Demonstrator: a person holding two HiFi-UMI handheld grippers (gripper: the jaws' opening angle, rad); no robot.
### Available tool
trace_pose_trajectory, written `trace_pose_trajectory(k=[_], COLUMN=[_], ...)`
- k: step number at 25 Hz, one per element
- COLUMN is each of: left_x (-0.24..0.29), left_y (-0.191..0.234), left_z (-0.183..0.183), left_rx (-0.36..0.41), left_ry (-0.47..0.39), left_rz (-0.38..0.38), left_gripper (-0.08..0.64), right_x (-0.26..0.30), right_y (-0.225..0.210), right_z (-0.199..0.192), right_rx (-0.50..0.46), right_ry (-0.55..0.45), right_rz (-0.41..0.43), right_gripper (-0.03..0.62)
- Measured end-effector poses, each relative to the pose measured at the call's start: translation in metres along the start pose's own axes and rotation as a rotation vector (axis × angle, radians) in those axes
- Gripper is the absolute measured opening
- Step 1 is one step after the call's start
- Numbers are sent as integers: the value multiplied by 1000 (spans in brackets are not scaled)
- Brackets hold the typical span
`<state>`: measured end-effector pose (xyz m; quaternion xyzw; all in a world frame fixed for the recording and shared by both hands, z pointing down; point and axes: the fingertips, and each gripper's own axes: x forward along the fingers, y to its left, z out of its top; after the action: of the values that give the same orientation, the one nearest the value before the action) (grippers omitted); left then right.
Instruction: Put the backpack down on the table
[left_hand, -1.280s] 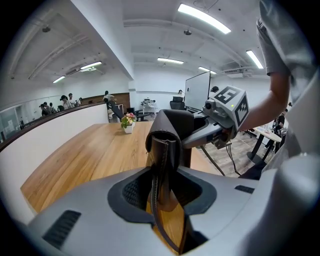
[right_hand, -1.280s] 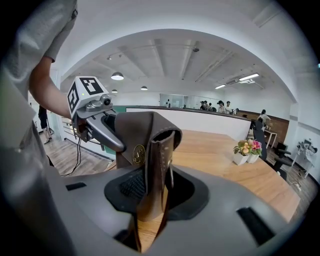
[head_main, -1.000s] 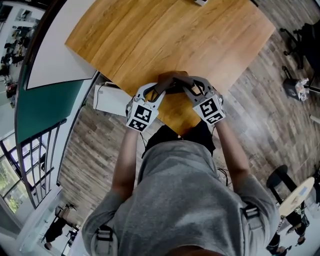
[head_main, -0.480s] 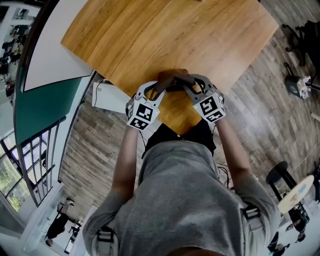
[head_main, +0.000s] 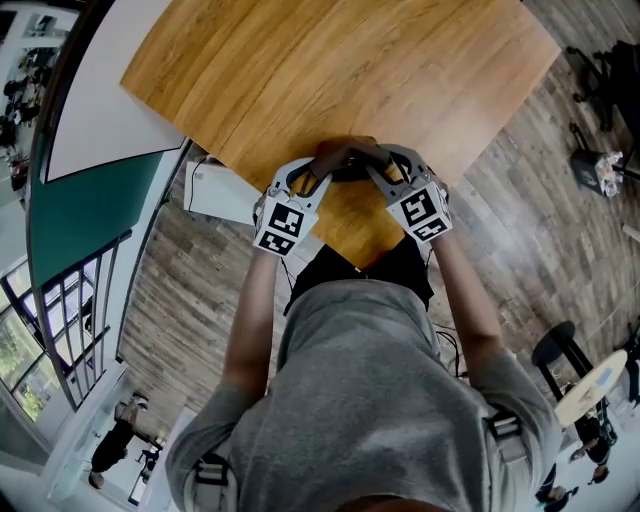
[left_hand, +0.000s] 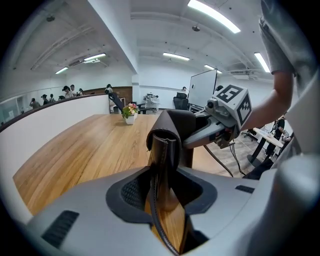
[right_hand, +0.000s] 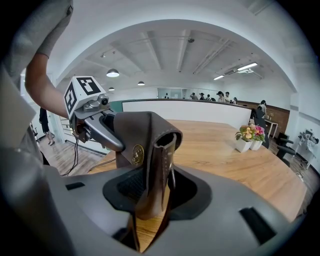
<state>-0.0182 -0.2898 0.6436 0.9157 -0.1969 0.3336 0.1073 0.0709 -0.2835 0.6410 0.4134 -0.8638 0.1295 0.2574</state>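
Backpack (head_main: 345, 160) barely shifted at the wooden table (head_main: 330, 70), open office around.

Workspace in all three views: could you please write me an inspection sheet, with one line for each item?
Surface: wooden table, wood-grain top.
Job's things: brown leather backpack over the table's near corner, between both grippers.
Clutter: flower pot on the table's far side; white box on the floor beside the table.
Grippers: left hand-held gripper has a leather strap between its jaws, with a gap beside it; right hand-held gripper jaws are opening, with a studded leather flap between them.
Cables: a black cable hangs under each gripper.
Surroundings: plank floor, dark chair, people far off.
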Motion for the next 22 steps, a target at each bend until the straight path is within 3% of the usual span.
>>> trace_pose_trajectory(k=[9, 16, 22], left_x=[-1, -1, -10], left_y=[6, 6, 8], left_z=[0, -1, 12], left_rx=[-26, -9, -27], left_ry=[-13, -6, -47], left_rz=[-2, 30, 62], left_gripper=[153, 207, 222], right_x=[0, -7, -21], right_y=[-2, -2, 0], right_z=[2, 3, 3], right_rx=[-3, 19, 10], right_ry=[5, -13, -8], right_rz=[-27, -57, -83], right_gripper=[181, 225, 232])
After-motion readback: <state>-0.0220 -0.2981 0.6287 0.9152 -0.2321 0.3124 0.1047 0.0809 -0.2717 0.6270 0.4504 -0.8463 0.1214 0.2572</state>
